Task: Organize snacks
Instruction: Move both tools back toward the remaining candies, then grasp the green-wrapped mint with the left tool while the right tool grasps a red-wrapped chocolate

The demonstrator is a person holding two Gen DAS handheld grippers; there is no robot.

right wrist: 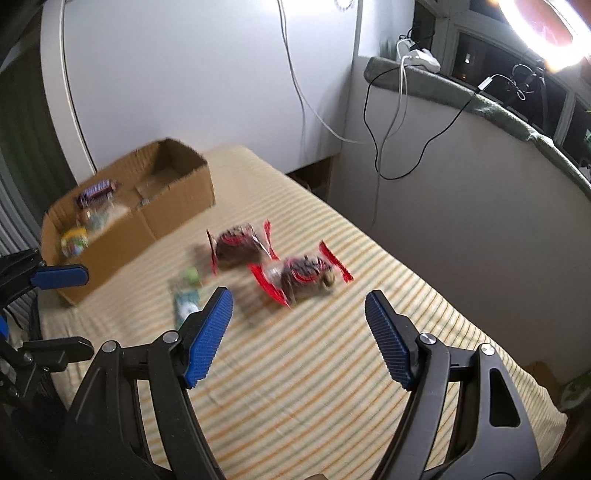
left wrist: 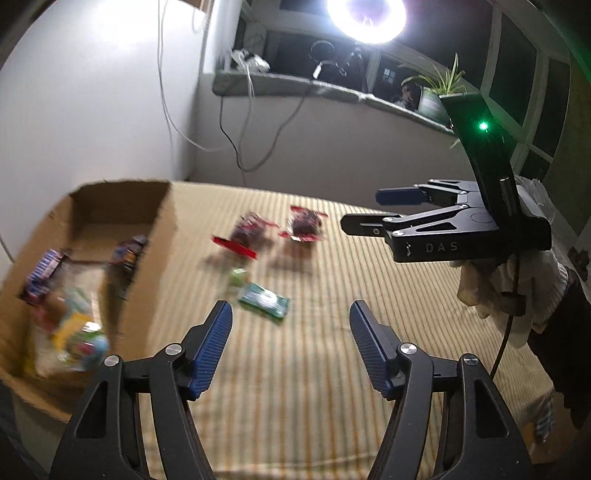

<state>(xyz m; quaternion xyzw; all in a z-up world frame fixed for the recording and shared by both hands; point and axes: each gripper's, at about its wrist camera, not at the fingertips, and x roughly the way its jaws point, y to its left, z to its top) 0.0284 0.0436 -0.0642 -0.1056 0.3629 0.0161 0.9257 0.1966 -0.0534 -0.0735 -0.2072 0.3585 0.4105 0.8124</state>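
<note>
While hovering above the striped surface [right wrist: 295,387]: both tools spread wide, gripping nothing.
Left tool [left wrist: 290,345]: filling the lower middle of the left wrist view, blue pads parted, pointing toward the green packet [left wrist: 263,301] lying just ahead.
Right tool [right wrist: 299,338]: sitting at the bottom centre of the right wrist view, jaws apart, aiming at the nearer red-wrapped snack [right wrist: 303,275]; also showing at right centre of the left wrist view, fingers open.
Red-wrapped snacks: two lying side by side mid-frame on the surface, the second one [right wrist: 238,245] resting nearer the box.
Green packet: lying at lower centre-left, partly hidden behind the right tool's left pad [right wrist: 208,332]; a small blurred green item [right wrist: 191,275] sitting just beyond it.
Cardboard box [right wrist: 177,192]: standing open in the upper left of the right wrist view, holding a purple bar [right wrist: 96,191] and several blurred packets.
Ring light [left wrist: 365,16]: glaring at top centre of the left wrist view.
</note>
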